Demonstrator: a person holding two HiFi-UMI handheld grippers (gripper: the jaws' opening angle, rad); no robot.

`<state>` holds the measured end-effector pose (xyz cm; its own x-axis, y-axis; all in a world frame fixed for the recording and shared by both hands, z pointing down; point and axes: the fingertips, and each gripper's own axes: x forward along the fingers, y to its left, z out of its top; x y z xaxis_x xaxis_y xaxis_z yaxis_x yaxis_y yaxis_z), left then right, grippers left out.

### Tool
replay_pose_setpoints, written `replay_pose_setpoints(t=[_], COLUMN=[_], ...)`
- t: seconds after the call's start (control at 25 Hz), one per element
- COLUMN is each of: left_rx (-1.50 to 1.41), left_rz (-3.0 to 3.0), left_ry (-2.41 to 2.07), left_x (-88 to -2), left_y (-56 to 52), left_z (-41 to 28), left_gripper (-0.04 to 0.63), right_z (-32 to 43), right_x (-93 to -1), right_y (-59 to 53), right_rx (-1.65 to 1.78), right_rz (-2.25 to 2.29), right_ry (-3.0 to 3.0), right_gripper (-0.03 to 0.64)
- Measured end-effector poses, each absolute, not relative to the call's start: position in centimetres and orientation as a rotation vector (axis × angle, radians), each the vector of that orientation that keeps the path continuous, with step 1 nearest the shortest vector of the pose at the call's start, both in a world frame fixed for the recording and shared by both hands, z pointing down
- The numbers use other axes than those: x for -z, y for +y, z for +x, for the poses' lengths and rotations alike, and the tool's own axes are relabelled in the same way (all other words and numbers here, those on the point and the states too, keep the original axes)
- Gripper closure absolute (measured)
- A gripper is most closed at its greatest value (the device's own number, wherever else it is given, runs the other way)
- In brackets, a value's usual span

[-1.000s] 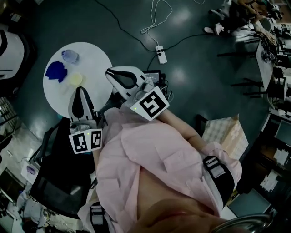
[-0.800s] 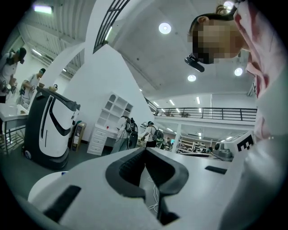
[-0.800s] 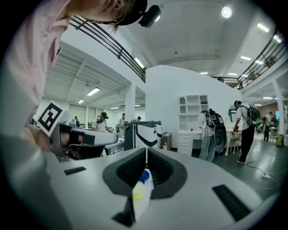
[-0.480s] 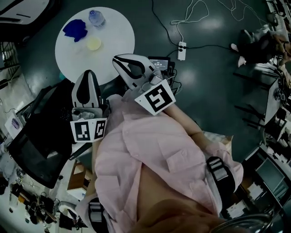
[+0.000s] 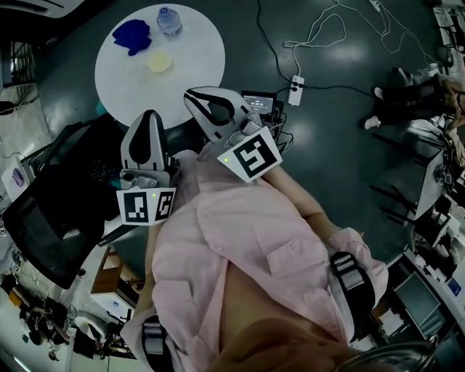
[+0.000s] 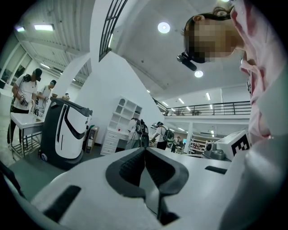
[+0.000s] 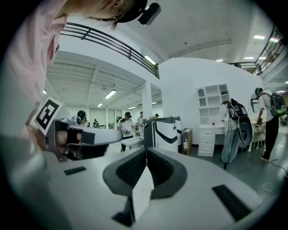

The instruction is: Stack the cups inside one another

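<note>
The fingers (image 6: 127, 167) of the left gripper (image 5: 150, 116) are pressed together with nothing between them. The right gripper (image 5: 195, 94) is the same, closed and empty. Both are held close to the person's chest, well apart from the round tabletop (image 5: 200, 62).

The cups sit on the far part of the tabletop: a yellow cup (image 5: 159, 62), a blue cup (image 5: 131, 35) whose shape is hard to read, and a clear cup (image 5: 168, 19) near the rim.

The main risk is arriving with the fingers closed, which would knock a light cup instead of gripping it. The clear cup could then slide off the edge. The blue cup may be lying on its side or crumpled, so it may not nest cleanly. A black chair (image 5: 43, 225) near the tabletop could catch an elbow on the approach.
</note>
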<state>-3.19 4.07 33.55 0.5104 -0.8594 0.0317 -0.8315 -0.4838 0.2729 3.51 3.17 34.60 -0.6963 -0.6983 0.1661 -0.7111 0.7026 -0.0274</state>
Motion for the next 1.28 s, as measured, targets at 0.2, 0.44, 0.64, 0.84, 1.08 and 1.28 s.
replay_pose_setpoints(t=[0.2,0.44,0.64,0.84,1.08,1.28], left_rx=[0.165,0.137,0.150,0.146,0.189,0.211], left_rz=[2.489,2.482,2.501,2.505,2.490,2.464], left_ry=[-1.445,-1.468,-1.497,-1.486,-1.488,-1.517], left_x=[-33.7,-33.5,-31.7,-32.0,-32.1,-32.1], left_y=[3.8,3.1,2.2,2.3,2.7,2.7], left_z=[-3.0,-2.6,-2.4,-3.0,-3.8,-5.1], left_gripper=[0.575,0.575,0.575,0.575,0.575,0.575], right_z=[4.1,4.5,5.0,3.4,2.1,1.3], right_x=[-35.0,-34.8,-33.7,-33.9,-33.8,-33.7], right_y=[2.9,2.7,2.3,2.0,2.2,2.1], right_rx=[-0.133,-0.203,-0.217,-0.192,-0.136,-0.123], right_rz=[1.133,1.134,1.159,1.114,1.087,1.071], right_ry=[-2.750,-2.800,-2.823,-2.816,-2.804,-2.806], right_gripper=[0.583,0.581,0.581,0.581,0.582,0.583])
